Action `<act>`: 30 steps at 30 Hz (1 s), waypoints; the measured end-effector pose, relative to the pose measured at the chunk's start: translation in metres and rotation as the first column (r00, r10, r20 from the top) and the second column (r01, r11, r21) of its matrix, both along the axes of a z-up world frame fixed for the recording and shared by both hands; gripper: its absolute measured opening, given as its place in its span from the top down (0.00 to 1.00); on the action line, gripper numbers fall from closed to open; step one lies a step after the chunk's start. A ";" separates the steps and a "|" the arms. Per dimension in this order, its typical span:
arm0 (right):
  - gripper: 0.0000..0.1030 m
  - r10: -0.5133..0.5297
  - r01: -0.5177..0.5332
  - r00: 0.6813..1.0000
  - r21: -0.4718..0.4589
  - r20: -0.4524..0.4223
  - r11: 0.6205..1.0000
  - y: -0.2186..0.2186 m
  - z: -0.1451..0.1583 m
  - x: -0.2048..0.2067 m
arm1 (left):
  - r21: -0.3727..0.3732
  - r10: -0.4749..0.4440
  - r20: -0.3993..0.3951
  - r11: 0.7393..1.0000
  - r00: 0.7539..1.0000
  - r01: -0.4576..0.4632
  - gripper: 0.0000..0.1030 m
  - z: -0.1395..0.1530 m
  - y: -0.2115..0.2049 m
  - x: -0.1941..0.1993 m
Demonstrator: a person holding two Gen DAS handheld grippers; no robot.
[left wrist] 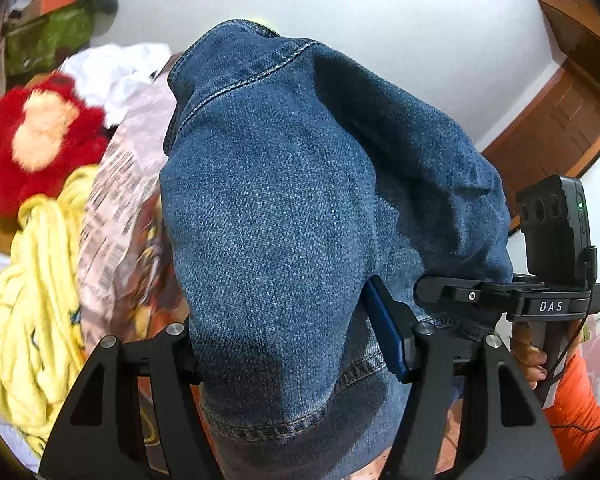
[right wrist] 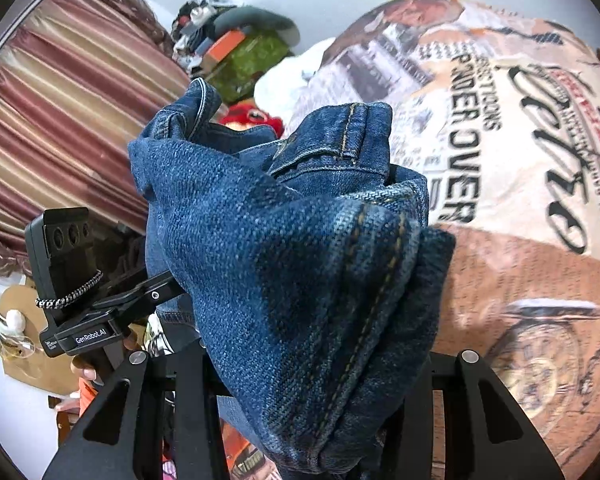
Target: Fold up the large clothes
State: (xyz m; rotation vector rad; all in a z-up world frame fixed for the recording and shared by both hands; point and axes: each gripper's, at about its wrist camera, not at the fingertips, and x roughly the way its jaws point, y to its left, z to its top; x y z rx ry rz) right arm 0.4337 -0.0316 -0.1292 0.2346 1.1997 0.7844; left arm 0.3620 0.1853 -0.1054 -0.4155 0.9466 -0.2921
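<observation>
A dark blue denim garment [left wrist: 284,200] fills the left wrist view, lifted off the bed in a thick bundle. My left gripper [left wrist: 296,344] is shut on it, and only the blue pad [left wrist: 384,328] of one finger shows beside the cloth. In the right wrist view the same denim [right wrist: 300,260] bunches up with a stitched hem seam on top, and my right gripper [right wrist: 320,364] is shut on that fold, fingertips buried in fabric. Each gripper's black housing appears in the other's view: the right one [left wrist: 552,236] and the left one [right wrist: 68,256], close together.
A printed bedspread [right wrist: 500,152] lies below. On it are a yellow garment [left wrist: 40,300], a red plush toy [left wrist: 40,140] and white cloth [left wrist: 120,68]. A striped curtain [right wrist: 60,120] hangs to one side, a wooden door [left wrist: 560,120] to the other. A person's hand [left wrist: 534,358] holds the right handle.
</observation>
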 end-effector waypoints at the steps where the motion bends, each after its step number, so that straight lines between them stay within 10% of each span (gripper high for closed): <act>1: 0.61 0.006 -0.006 1.000 -0.005 -0.012 1.000 0.006 -0.007 0.000 | -0.001 0.007 -0.009 1.000 1.000 -0.007 0.37 -0.006 0.005 0.001; 12: 0.60 0.028 -0.044 0.982 -0.085 -0.188 0.995 0.052 -0.104 0.036 | -0.049 0.081 -0.190 0.995 0.978 -0.092 0.37 -0.105 0.045 0.019; 23: 0.47 0.062 -0.080 0.965 -0.064 -0.256 0.995 0.047 -0.156 0.070 | -0.093 0.107 -0.194 0.988 0.975 -0.127 0.27 -0.154 0.063 0.031; 30: 0.47 0.077 -0.095 0.991 -0.160 -0.110 0.983 0.035 -0.115 0.055 | 0.190 0.116 -0.081 0.977 0.990 -0.099 0.27 -0.113 0.055 0.001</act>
